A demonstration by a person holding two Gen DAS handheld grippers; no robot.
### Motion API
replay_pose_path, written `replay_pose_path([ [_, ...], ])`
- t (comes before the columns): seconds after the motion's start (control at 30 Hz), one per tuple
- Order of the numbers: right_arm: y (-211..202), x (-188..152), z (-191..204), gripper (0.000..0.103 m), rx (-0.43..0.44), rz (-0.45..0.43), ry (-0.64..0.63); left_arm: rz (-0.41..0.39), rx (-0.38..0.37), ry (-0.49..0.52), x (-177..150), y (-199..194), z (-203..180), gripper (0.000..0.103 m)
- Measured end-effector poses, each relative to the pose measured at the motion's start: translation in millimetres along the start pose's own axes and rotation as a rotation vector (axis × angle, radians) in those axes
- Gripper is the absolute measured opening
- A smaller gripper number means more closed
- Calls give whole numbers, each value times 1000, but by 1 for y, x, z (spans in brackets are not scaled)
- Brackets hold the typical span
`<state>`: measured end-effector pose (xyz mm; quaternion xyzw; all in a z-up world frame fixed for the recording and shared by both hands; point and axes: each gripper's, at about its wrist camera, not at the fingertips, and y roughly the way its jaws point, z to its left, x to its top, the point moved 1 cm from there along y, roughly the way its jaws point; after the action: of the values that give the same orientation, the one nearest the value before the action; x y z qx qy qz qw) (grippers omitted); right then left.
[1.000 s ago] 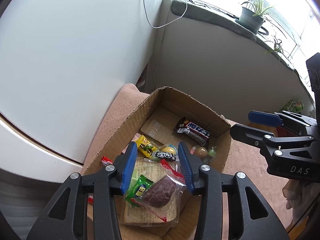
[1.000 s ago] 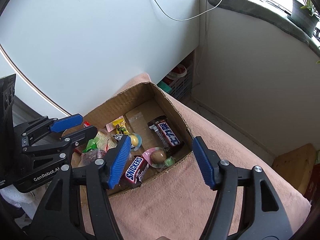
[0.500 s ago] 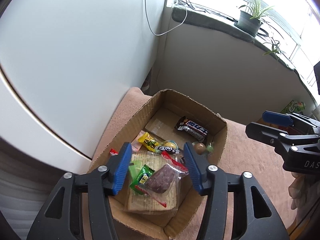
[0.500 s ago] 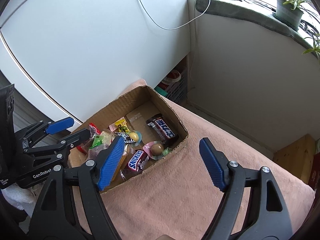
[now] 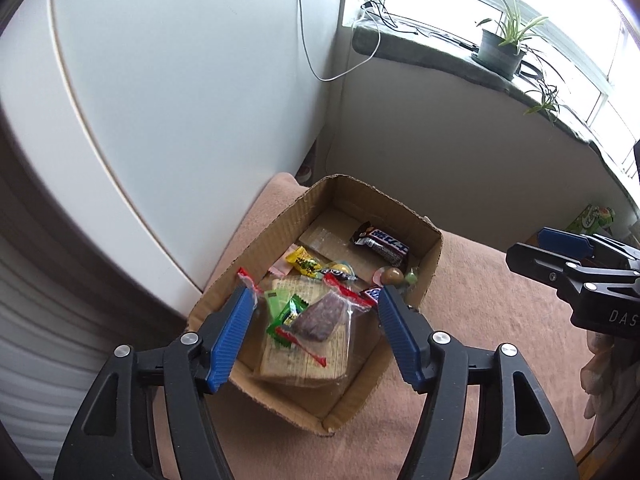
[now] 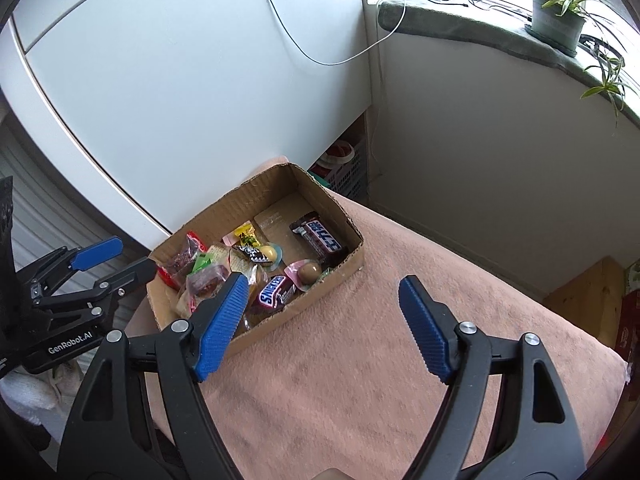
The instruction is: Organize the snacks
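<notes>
Each wrist camera looks steeply down along its own fingers, from above. The left view stands over the cardboard box (image 5: 434, 254); the right view sees it from the side. Both share this box.

1 cardboard box (image 6: 280, 320), centre frame. Inside: 2 Snickers bars (image 6: 320, 236) (image 6: 274, 290), 1 yellow candy (image 5: 303, 261), 1 clear bag with a dark cake (image 5: 320, 316), 1 brown ball sweet (image 6: 310, 271). 1 potted plant (image 6: 558, 20), upper right.
</notes>
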<state>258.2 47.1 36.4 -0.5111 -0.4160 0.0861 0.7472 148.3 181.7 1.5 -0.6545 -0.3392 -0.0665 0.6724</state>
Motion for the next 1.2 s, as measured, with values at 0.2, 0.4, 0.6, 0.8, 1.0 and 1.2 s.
replay_pose_path([
  [0.2, -18, -11, 3, 80, -10, -15, -5, -11, 20, -19, -12, -20, -4, 65],
  [0.4, -31, -20, 6, 80, -26, -31, -17, -14, 42, -24, -23, -34, -8, 65],
  [0.6, -38, -27, 8, 81, -35, -30, -12, -11, 38, -30, -30, -42, -9, 65],
  [0.8, -45, -32, 9, 81, -47, -33, -17, -11, 42, -47, -34, -48, -9, 66],
  [1.0, -47, -35, 11, 81, -44, -33, -16, -22, 50, -54, -37, -53, -8, 75],
  [1.2, -50, -38, 13, 81, -41, -35, -16, -25, 49, -54, -37, -56, -8, 75],
])
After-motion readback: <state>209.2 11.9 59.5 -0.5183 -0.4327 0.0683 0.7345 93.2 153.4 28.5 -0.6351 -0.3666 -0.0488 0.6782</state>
